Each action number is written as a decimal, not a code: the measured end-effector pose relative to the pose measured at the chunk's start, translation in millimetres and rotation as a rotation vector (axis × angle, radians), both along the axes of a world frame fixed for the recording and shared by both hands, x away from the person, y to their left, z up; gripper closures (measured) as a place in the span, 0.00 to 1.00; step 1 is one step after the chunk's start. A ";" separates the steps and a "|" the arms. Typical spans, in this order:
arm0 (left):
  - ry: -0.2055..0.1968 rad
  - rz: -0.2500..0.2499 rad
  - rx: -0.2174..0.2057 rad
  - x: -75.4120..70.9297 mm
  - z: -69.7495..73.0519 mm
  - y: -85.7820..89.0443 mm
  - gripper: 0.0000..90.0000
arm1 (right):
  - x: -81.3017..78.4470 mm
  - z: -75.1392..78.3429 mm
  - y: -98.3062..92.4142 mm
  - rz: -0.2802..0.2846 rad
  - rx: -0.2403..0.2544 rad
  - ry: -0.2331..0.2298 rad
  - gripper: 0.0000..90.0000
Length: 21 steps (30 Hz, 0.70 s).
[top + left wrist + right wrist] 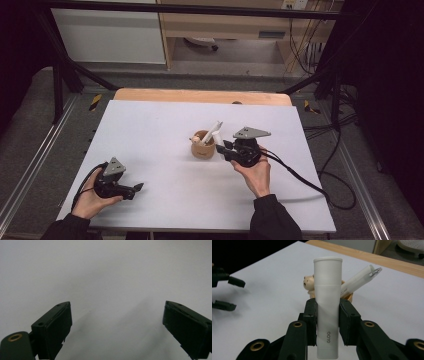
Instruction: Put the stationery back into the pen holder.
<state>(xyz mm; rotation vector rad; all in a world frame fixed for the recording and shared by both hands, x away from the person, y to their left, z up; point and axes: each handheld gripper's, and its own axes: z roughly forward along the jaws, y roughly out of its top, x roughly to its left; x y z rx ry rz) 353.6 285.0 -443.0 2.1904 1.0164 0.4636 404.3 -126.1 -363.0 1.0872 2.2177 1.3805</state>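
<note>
Near the middle of the bench, the right gripper pinches a white tube upright beside the wooden cup, likely so it goes in or out straight. Its jaws press both sides. By the near left corner, the left gripper waits, jaws spread, holding nothing. From the right gripper view you can read letters on the tube and spot a little bear; from above they are too small.

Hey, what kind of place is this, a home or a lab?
Probably a lab or recording workshop: a white table inside a black metal frame, loose cables on grey carpet, and a person working with hand-held grippers.
</note>
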 end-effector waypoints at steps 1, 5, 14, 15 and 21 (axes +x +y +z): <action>-0.001 0.001 0.000 0.0 0.0 0.1 0.10 | 1.9 0.5 -0.1 -0.008 0.012 -0.007 0.78; 0.000 0.006 -0.005 0.2 -0.1 0.3 0.09 | 11.6 1.8 1.1 -0.045 0.070 -0.027 0.78; 0.001 0.007 -0.005 0.5 -0.4 0.5 0.09 | 35.0 -1.1 18.0 -0.073 0.143 -0.050 0.78; 0.000 0.008 -0.006 0.5 -0.4 0.6 0.09 | 37.1 -1.4 20.3 -0.075 0.151 -0.056 0.78; 0.001 0.005 -0.007 0.7 0.0 -0.6 0.09 | 47.4 -2.9 33.6 -0.084 0.196 -0.077 0.78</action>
